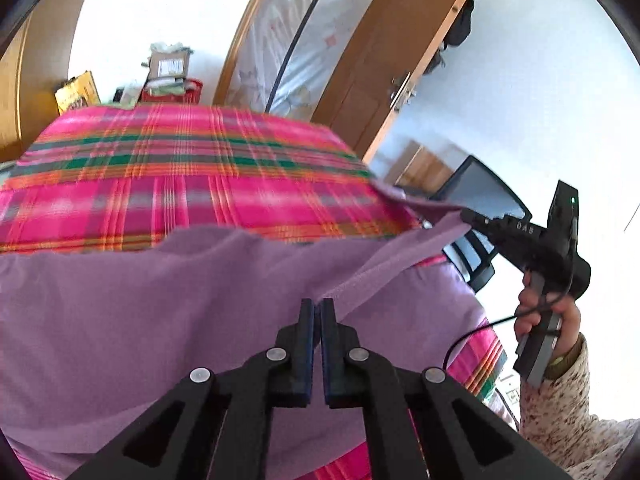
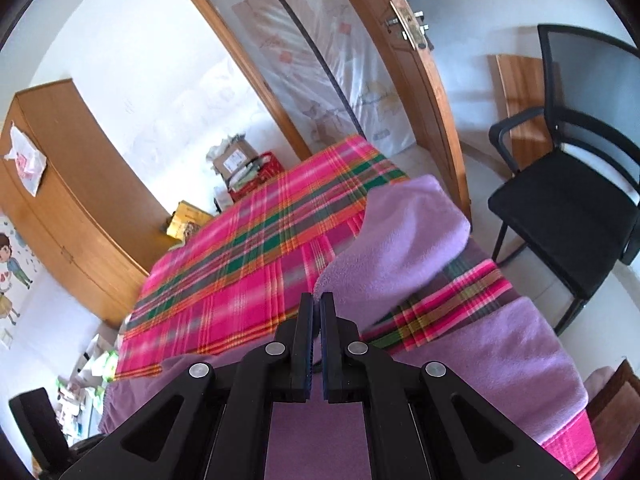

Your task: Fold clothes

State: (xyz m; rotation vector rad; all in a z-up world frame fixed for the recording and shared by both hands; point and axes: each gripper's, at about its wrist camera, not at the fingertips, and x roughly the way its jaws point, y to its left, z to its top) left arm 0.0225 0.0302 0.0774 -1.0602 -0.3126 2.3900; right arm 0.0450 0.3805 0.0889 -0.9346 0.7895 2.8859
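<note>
Both claws (image 1: 317,304) (image 2: 317,298) pinch purple garment (image 1: 160,312), its shape seemingly bunched.

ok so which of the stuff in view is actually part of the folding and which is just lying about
In the job: purple fleece garment, left gripper, right gripper, plaid bedspread it lies on.

Lying about: black chair, cardboard box, red crate, wooden wardrobe.

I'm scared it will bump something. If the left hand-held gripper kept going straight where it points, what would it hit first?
Probably nothing hard: the left hand-held gripper, already shut on the purple garment, would likely press into more of that cloth, then the plaid bedspread.
</note>
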